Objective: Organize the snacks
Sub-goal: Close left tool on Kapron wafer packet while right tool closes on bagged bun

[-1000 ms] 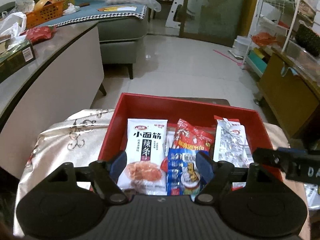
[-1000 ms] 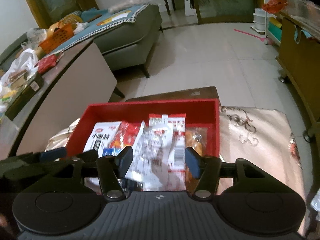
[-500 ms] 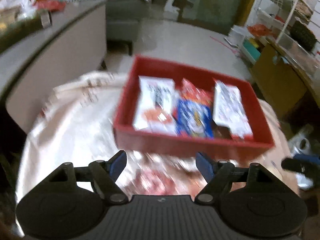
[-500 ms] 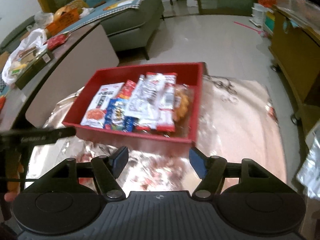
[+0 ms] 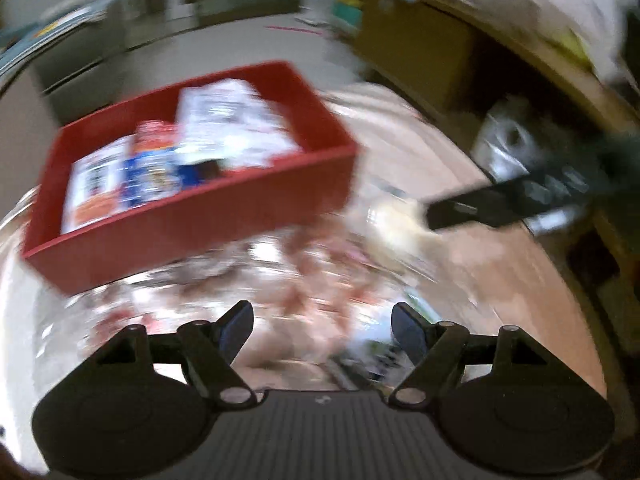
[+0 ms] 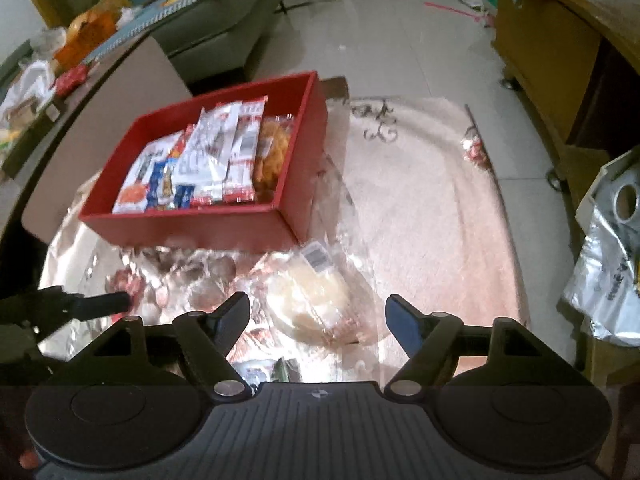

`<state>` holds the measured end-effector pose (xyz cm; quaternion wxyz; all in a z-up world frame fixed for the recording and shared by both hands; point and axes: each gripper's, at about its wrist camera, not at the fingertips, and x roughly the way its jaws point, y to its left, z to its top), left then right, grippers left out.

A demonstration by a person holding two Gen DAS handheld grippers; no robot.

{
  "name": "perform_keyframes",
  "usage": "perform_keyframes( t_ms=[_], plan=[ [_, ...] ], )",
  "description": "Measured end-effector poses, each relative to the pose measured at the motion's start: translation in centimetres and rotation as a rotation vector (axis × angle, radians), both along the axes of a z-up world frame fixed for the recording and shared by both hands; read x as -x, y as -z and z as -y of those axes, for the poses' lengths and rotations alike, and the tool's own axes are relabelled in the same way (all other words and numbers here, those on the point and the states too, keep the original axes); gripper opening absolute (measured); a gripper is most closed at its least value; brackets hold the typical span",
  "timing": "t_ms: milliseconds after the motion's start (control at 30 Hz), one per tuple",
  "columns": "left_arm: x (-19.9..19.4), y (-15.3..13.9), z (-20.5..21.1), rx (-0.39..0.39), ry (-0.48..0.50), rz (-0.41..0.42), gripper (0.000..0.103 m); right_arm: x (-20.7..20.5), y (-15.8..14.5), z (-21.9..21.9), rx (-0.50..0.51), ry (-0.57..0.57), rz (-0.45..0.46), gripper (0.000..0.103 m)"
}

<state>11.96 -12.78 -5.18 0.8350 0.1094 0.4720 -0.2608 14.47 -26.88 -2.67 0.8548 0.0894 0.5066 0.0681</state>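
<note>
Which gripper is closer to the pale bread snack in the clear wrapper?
Right. The right gripper hangs open just over the pale bread snack. The left gripper, also open, sits off to the snack's left, near the red tray.

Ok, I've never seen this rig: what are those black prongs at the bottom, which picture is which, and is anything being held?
The prongs are two hand-held grippers; a person carries one in each hand, each with a camera looking along its fingers. The blurred picture is from the left gripper, the sharp one from the right gripper. Both are open and hold nothing. On the shiny cloth stands a red tray with snack packets lined up inside. In front of it lie loose wrapped snacks, among them a pale bread-like pack just ahead of the right gripper.
</note>
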Motion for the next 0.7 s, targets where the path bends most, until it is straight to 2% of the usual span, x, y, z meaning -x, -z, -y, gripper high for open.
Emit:
perform_keyframes(
  t_ms=[100,233,267,367,467,567,600,700],
  plan=[
    [0.6,1.1,2.1,-0.022,0.107,-0.024,0.070,-0.6,0.3,-0.2,0.006,-0.022,-0.012,0.081],
    [1.3,2.6,3.7,-0.086,0.194,-0.023,0.070,-1.6,0.9,-0.6,0.009,-0.050,-0.034,0.082],
    [1.4,2.9,3.9,-0.097,0.215,-0.013,0.076,-1.9,1.1,-0.8,0.013,-0.060,-0.039,0.083],
    [1.7,3.0,4.6,-0.111,0.245,0.027,0.079,-2.5,1.8,-1.7,0.029,-0.097,-0.057,0.083],
    [2.0,3.0,5.3,-0.116,0.299,0.011,0.079,-3.2,2.5,-2.5,0.050,-0.118,-0.073,0.085],
    [2.9,4.0,5.9,-0.183,0.352,0.008,0.082,-3.6,3.1,-3.2,0.073,-0.133,-0.082,0.091],
    [3.3,4.1,5.7,-0.180,0.361,0.035,0.082,-3.7,3.4,-3.4,0.086,-0.136,-0.086,0.091],
    [3.6,3.9,5.3,-0.189,0.360,0.031,0.082,-3.8,3.9,-3.9,0.127,-0.154,-0.088,0.091]
  ],
)
